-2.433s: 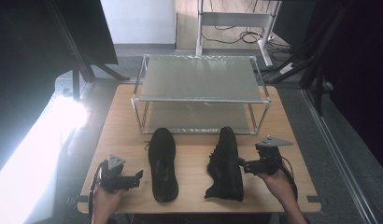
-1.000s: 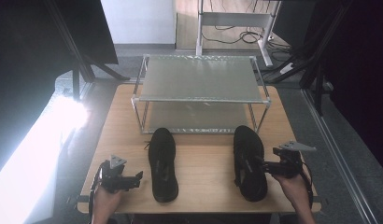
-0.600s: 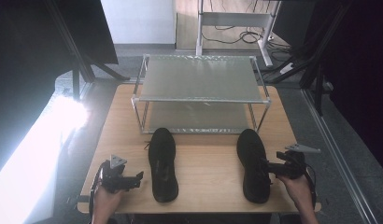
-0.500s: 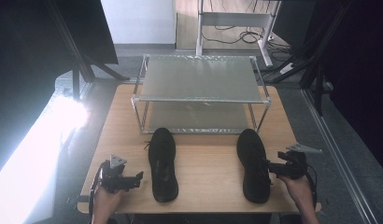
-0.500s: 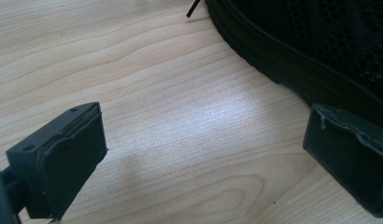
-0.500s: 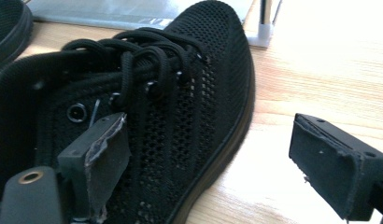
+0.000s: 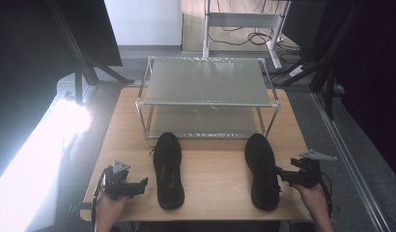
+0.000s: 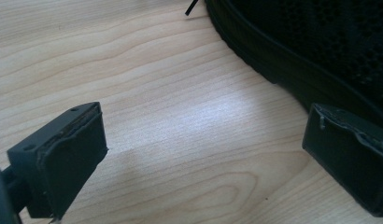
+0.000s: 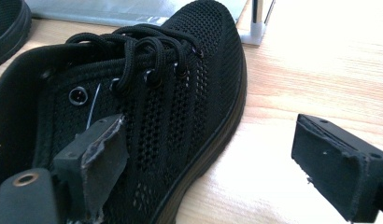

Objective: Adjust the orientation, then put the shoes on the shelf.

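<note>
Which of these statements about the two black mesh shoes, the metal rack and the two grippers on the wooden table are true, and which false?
1. Both black mesh shoes, left and right, sit on the wooden table. True.
2. A shoe rests on the two-tier metal rack. False: both shelves are bare.
3. The right gripper is open beside the right shoe. True.
4. The left gripper is shut on a lace. False: it is open, holding nothing.

two black shoes (image 7: 168,175) (image 7: 262,169) (a pair), one metal rack (image 7: 205,94), one table (image 7: 215,164)
</note>
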The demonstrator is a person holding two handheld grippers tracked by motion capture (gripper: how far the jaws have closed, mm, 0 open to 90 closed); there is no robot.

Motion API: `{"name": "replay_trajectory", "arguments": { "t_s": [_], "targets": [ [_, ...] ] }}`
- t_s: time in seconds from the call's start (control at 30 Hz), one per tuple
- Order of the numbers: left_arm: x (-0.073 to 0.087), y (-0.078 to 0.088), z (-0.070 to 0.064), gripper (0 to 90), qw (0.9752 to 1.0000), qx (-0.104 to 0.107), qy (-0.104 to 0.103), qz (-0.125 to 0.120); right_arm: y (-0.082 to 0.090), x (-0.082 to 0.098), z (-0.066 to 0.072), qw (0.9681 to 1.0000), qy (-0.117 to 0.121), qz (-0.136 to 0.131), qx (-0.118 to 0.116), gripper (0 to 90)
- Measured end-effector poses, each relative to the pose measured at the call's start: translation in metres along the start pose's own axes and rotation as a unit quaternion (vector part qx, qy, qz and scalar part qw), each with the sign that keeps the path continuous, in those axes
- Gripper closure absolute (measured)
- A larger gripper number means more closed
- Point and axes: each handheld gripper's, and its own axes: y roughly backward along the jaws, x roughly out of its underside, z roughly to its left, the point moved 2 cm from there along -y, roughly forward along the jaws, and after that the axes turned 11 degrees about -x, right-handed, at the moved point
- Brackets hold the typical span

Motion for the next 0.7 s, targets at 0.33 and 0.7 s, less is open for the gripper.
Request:
{"name": "replay_trajectory", "arguments": {
  "t_s": [0.33,0.7],
  "targets": [
    [-0.006,0.011,-0.007,1.0,0.9999,0.007,0.004,-0.012,0.015,0.003,0.010,1.0000,0.003,0.002,-0.006,10.1],
    [-0.025,0.033,-0.016,0.0,0.9983,0.040,0.017,-0.037,0.024,-0.002,0.027,0.9993,0.013,-0.003,-0.036,10.3]
  ]
}}
